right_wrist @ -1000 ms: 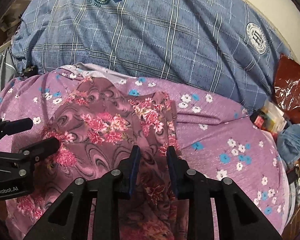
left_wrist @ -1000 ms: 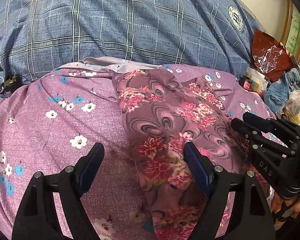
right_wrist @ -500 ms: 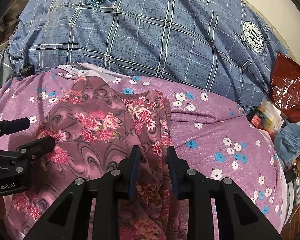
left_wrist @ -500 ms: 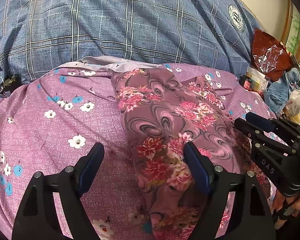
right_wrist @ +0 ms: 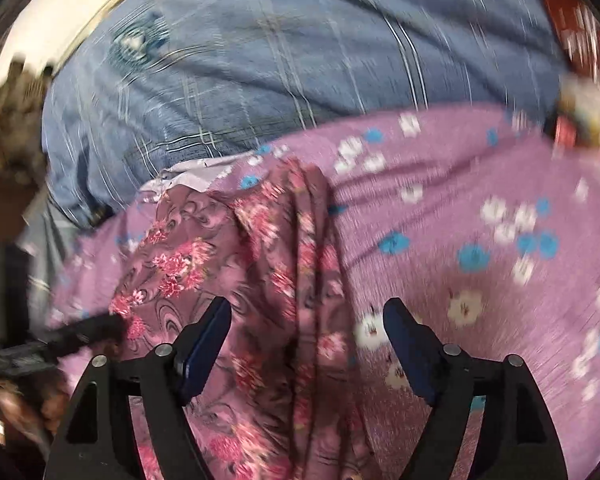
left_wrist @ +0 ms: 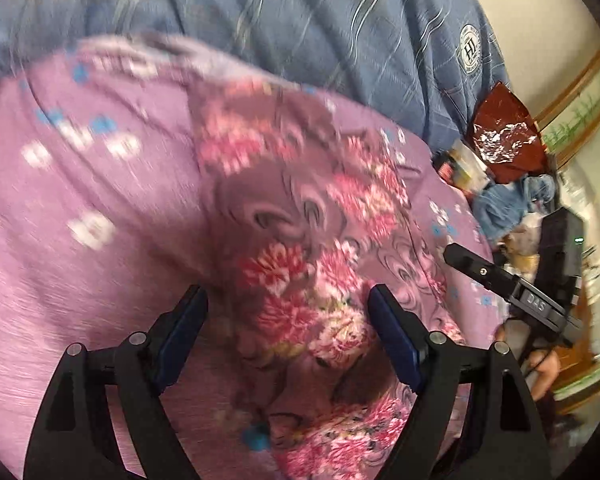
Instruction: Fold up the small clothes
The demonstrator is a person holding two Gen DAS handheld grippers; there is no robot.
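Note:
A mauve garment with pink flowers and grey swirls (left_wrist: 300, 240) lies in a loose strip on a purple flowered sheet (left_wrist: 80, 200). My left gripper (left_wrist: 286, 320) is open, its jaws wide either side of the garment's near end. My right gripper (right_wrist: 306, 328) is open too, straddling the garment's right edge (right_wrist: 300, 260) and the sheet (right_wrist: 480, 220). Each gripper shows at the side of the other's view: the right one in the left wrist view (left_wrist: 500, 276), the left one in the right wrist view (right_wrist: 60, 340). Both views are motion-blurred.
A blue plaid quilt (left_wrist: 300, 20) is heaped behind the sheet, also in the right wrist view (right_wrist: 280, 60). A red foil bag (left_wrist: 504, 132), small packets and a blue cloth (left_wrist: 508, 204) sit at the right edge of the bed.
My right gripper has opened from nearly shut to wide and swung to the right. The left gripper shifted a little and stays open. Both views have become blurred.

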